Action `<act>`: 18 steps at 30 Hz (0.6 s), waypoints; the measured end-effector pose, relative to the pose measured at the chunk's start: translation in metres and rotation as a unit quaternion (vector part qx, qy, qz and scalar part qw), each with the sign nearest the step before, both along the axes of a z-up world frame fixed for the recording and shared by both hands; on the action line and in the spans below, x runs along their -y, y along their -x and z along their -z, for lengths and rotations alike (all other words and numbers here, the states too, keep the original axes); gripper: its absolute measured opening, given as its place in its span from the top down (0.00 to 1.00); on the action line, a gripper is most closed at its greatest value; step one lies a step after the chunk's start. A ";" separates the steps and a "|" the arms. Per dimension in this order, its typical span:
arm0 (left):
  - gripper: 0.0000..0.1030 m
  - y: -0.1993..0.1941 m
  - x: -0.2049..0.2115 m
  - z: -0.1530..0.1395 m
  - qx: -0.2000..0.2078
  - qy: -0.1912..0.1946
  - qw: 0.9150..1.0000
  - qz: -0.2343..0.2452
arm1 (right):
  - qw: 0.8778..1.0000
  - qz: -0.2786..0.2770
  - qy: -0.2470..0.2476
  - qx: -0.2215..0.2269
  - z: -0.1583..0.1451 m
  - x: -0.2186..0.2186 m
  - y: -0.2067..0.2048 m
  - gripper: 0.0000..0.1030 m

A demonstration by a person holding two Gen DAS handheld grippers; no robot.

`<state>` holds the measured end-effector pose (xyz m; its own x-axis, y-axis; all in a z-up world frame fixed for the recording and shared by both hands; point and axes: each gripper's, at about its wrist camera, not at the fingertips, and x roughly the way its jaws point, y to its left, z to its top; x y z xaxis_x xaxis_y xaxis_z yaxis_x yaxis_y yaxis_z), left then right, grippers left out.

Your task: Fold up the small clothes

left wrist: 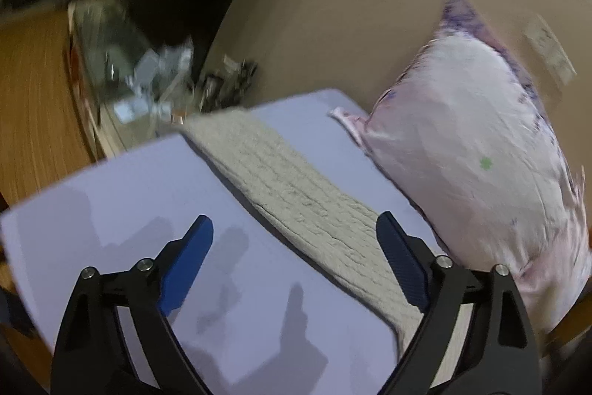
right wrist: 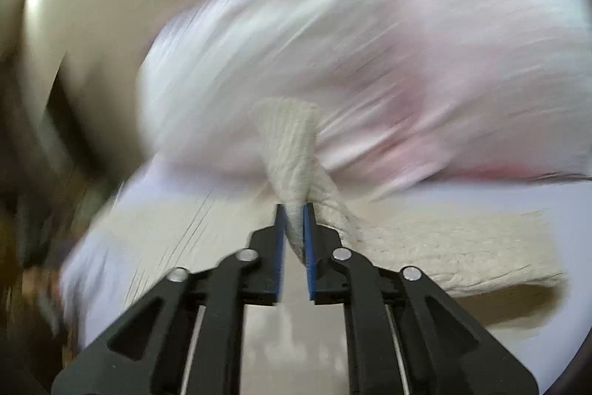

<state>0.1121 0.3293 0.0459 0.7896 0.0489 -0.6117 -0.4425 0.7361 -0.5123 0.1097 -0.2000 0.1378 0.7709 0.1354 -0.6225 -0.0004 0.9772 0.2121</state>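
Garment: cream knit cloth point(left wrist: 296, 195), lying as a long narrow band on the lavender sheet point(left wrist: 122, 195), one end raised in the right gripper.
Right gripper point(right wrist: 294, 213): jaws nearly closed, pinching a bunched end of the knit point(right wrist: 296, 150), which rises above the blue pads point(right wrist: 309, 243).
Left gripper point(left wrist: 296, 228): jaws spread wide, empty, poised over the band with neither finger touching it.
Progress: judged partway; the band shape suggests lengthwise folds are made, and the lifted end suggests a crosswise fold remains to be laid down and flattened.
Surface: flat lavender sheet, apparently a bed, smooth around the garment.
Room: pink-white printed pillow point(left wrist: 462, 143) just beside the band; tan wall point(left wrist: 351, 6) behind; blurred clutter point(left wrist: 148, 76) and wood panelling point(left wrist: 33, 106) at the far left.
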 end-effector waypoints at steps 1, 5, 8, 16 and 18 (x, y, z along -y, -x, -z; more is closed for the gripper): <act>0.18 -0.007 -0.006 0.008 -0.011 0.024 1.000 -0.002 | 0.999 -0.032 0.003 -0.037 0.018 -0.028 -0.009 0.75; 0.23 -0.025 -0.022 0.032 -0.031 0.082 0.996 -0.011 | 0.998 -0.039 -0.004 -0.044 0.028 -0.039 0.010 0.45; 0.26 -0.038 -0.041 0.038 -0.028 0.096 0.994 -0.031 | 0.999 0.000 -0.021 -0.029 0.018 0.000 0.031 0.39; 0.91 -0.064 -0.083 0.039 -0.067 0.114 0.988 -0.083 | 0.996 0.082 -0.045 -0.009 0.013 0.081 0.067 0.32; 0.92 -0.072 -0.071 0.022 -0.069 0.075 0.992 -0.072 | 0.995 0.094 -0.042 -0.004 0.011 0.093 0.069 0.32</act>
<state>0.1838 0.3999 0.0243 0.6896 0.0554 -0.7221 -0.6111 0.5796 -0.5391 0.0403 -0.2928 0.1272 0.7822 0.0412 -0.6216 0.1821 0.9391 0.2913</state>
